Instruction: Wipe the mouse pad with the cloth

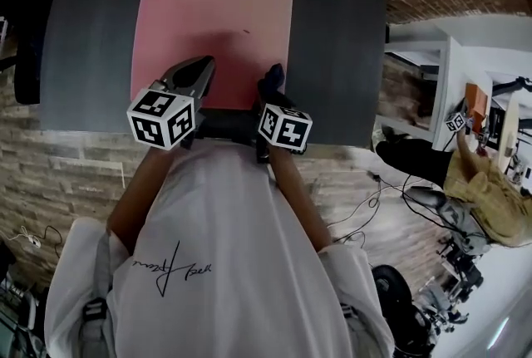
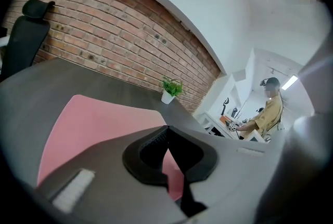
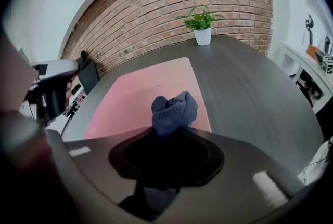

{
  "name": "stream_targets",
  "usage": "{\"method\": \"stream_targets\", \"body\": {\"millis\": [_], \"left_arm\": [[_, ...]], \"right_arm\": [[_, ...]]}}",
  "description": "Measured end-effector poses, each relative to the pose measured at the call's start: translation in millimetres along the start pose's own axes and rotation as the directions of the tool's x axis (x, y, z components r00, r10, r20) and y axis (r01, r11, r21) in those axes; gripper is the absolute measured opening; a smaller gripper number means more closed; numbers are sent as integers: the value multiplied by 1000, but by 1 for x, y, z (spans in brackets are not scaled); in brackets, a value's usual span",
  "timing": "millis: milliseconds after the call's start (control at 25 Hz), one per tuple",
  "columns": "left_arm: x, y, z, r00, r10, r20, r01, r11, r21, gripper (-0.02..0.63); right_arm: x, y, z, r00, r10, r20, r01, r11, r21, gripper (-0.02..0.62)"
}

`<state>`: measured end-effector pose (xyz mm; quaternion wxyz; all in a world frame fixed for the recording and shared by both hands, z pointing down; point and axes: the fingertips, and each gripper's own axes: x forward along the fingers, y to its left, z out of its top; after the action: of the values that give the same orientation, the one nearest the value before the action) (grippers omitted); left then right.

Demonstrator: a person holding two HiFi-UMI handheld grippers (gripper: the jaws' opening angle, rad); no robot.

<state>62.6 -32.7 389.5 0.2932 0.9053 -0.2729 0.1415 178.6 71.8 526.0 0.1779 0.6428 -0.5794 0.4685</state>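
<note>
right gripper view shows the right tool [image 3: 169,132] clenched on a soft, bunched dark blue cloth [image 3: 174,107] that pokes out past its jaws, over the near edge of the flat pink mouse pad [image 3: 140,90], a round-cornered rectangle lying on the smooth dark grey table [image 3: 250,77]. the left tool [image 2: 166,133] has its jaws pressed together on nothing, above the pad's near left part. at the table's far edge a small white pot [image 3: 202,36] holds a leafy green plant [image 3: 200,20].

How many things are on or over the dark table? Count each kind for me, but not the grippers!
pink mouse pad: 1
blue cloth: 1
potted plant: 1
Total: 3
</note>
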Motion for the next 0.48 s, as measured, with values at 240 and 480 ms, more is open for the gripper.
{"method": "stream_targets", "body": {"millis": [240,480], "left_arm": [[-16,13,-3,996,-65,-57,69,995,73,11],[-36,38,1,994,-70,-88,84,981,173,9]], "right_arm": [[15,-1,-9,993,-116,12,116,993,-14,115],[35,-3,-19,985,-173,6,173,984,-45,117]]}}
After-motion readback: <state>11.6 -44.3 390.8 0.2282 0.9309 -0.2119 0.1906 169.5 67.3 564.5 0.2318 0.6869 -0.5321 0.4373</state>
